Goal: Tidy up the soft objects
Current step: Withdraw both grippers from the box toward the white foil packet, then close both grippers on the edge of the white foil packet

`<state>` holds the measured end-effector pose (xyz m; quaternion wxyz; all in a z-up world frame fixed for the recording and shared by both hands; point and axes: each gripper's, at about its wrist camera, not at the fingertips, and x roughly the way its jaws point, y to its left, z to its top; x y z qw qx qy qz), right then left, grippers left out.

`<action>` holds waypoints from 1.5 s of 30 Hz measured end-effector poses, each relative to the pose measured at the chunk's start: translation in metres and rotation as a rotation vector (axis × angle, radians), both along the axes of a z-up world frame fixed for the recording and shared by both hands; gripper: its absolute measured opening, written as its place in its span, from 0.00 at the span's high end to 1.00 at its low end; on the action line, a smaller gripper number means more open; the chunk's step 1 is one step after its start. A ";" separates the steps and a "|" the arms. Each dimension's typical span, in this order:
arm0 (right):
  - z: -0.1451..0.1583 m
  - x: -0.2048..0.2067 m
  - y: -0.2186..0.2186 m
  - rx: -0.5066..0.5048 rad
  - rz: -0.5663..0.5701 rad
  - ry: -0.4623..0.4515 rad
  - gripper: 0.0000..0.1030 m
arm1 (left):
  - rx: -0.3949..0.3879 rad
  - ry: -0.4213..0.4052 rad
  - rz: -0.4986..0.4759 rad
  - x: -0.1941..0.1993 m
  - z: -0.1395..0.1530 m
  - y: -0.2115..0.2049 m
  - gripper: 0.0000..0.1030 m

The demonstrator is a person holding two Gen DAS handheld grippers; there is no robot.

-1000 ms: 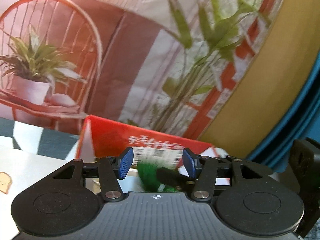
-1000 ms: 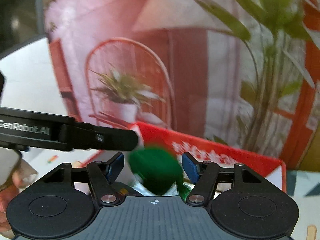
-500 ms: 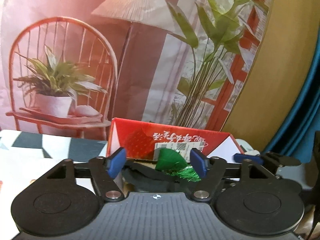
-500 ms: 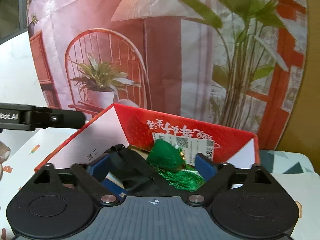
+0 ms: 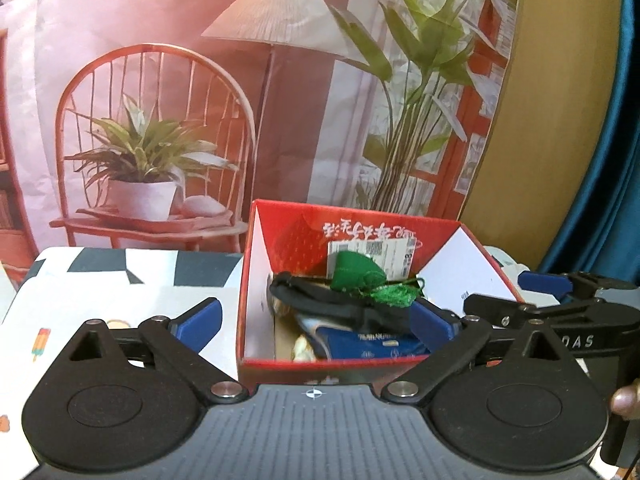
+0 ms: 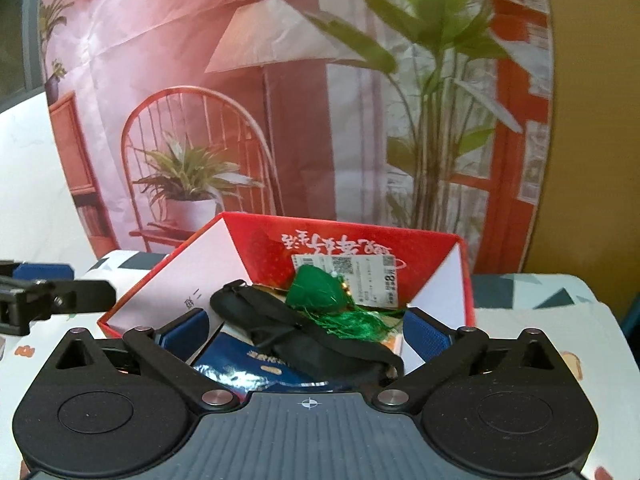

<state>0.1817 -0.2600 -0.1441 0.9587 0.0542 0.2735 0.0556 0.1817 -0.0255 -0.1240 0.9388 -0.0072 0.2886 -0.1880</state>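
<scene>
A red box (image 5: 256, 280) (image 6: 168, 280) stands open on the table. Inside lie a green tasselled pouch (image 5: 356, 276) (image 6: 320, 292), a black fabric item (image 5: 332, 308) (image 6: 296, 332) and a blue packet (image 5: 376, 346) (image 6: 248, 364). My left gripper (image 5: 316, 324) is open and empty in front of the box. My right gripper (image 6: 306, 330) is open and empty at the box's near edge; it also shows in the left wrist view (image 5: 552, 304).
A printed backdrop (image 5: 200, 100) of a chair, lamp and plants hangs behind the table. The tablecloth (image 5: 100, 292) is white with dark shapes and small pictures. A blue curtain (image 5: 612, 160) hangs at the right.
The green pouch, held up between my right gripper's fingers a second ago, now lies in the box. Both grippers have drawn back from the box and opened wider.
</scene>
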 end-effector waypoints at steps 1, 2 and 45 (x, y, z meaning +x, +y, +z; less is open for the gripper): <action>0.000 -0.005 0.000 0.002 -0.008 -0.004 0.00 | 0.003 -0.002 0.002 -0.004 -0.001 0.001 0.02; 0.000 -0.009 -0.002 0.004 -0.012 -0.010 0.00 | 0.006 -0.005 0.003 -0.007 -0.002 0.002 0.02; -0.071 -0.095 -0.004 0.036 -0.014 0.054 0.02 | -0.053 0.148 -0.058 -0.064 -0.065 0.013 0.35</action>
